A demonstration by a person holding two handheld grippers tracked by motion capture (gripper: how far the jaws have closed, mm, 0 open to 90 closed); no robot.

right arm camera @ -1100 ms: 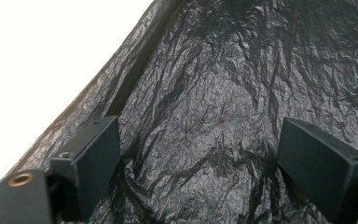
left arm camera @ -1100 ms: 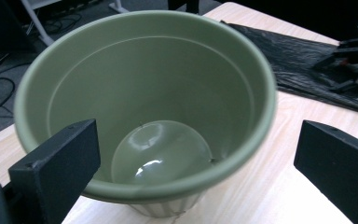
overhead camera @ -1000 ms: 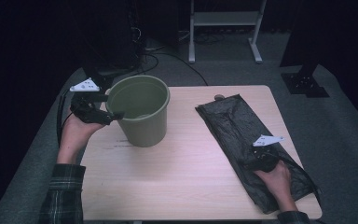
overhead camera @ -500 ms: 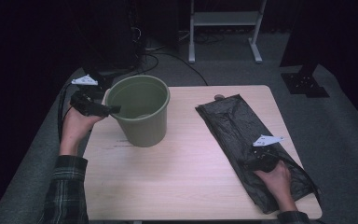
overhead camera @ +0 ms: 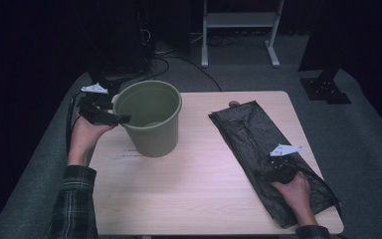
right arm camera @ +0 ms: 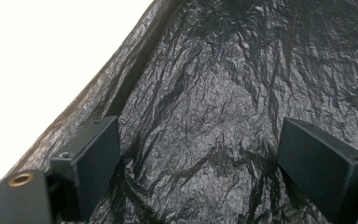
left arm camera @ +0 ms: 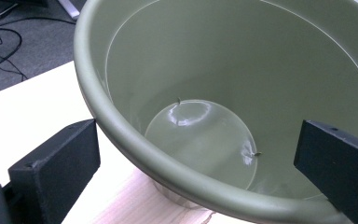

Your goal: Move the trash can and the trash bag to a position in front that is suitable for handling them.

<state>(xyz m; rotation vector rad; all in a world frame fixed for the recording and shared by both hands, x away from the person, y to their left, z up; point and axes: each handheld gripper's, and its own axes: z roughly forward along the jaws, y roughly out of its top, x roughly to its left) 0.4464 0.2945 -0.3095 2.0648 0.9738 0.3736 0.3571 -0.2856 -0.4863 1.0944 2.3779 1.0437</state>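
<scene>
High view: a person's two hands each hold a gripper over a pale wooden table [overhead camera: 204,199]. The left gripper [overhead camera: 122,119] sits at the left rim of an upright green bucket [overhead camera: 151,134], its tips pointing at the rim. The right gripper [overhead camera: 278,172] rests low on a flat, crinkled black bag [overhead camera: 248,132], near the bag's end closest to the person. Bucket and bag lie well apart, with bare table between them. Dark floor and cables lie beyond the table.

Left gripper view: the left gripper [left arm camera: 200,158] has its jaws spread wide. The bucket [left arm camera: 135,140] rim runs between them, one jaw outside the wall and the other over the inside. Neither jaw touches the rim. The bucket's round bottom looks bare and shiny.

Right gripper view: the right gripper [right arm camera: 200,158] has its jaws wide apart just above the bag [right arm camera: 223,93]. Wrinkled black plastic lies between and ahead of the jaws, with nothing pinched. Bright table [right arm camera: 42,51] shows left of the bag's edge.
</scene>
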